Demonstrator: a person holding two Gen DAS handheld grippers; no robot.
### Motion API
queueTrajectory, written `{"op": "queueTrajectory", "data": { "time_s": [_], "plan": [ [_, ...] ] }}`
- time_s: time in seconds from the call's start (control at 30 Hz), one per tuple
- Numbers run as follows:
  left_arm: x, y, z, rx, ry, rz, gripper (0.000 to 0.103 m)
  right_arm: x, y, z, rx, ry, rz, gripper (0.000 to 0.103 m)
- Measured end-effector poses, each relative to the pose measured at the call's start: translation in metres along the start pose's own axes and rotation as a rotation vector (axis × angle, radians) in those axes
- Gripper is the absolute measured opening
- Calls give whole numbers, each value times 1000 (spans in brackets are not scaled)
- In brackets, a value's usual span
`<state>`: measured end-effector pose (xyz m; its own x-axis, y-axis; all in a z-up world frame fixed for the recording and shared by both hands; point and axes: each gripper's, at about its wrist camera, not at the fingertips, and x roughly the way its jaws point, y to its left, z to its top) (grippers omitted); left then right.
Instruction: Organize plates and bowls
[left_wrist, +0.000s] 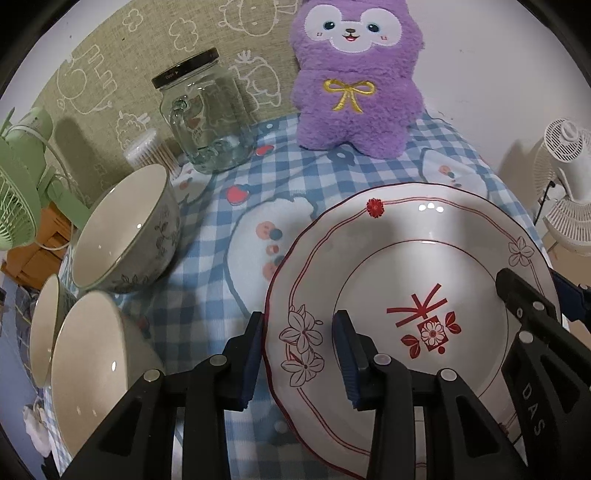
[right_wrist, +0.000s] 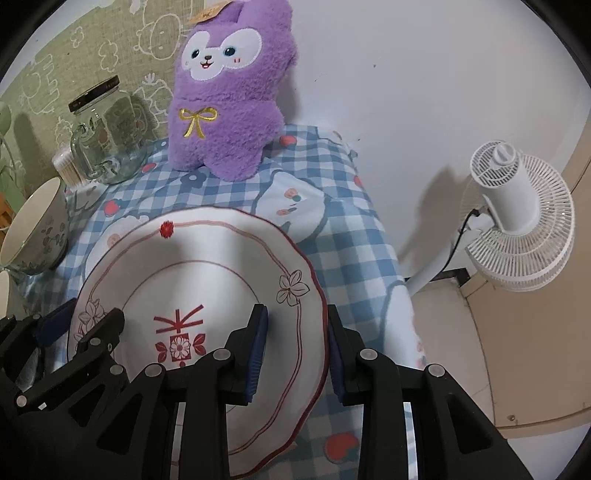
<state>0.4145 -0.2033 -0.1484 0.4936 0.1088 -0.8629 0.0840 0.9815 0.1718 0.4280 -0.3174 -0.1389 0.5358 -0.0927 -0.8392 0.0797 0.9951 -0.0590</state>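
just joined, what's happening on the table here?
A person with a gripper in each hand is handling the white plate with red trim. The left gripper straddles its left rim, the right gripper its right rim. Three bowls wait at the left on the checked cloth.

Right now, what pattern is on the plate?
White plate, red rim lines, outlined flowers, red centre motif; clearest in left wrist view.

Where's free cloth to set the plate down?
Free: checked cloth between the floral bowl, glass jar, purple plush and plate. Crowded: left edge, where bowls cluster. Right of the plate, the table ends.
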Motion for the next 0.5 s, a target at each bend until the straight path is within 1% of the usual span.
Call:
{"op": "queueTrajectory", "data": {
  "time_s": [0.5],
  "plan": [
    [-23,3,-30,-2,-4,2,37,-23,0,-24,-9,3,1,33]
  ]
}}
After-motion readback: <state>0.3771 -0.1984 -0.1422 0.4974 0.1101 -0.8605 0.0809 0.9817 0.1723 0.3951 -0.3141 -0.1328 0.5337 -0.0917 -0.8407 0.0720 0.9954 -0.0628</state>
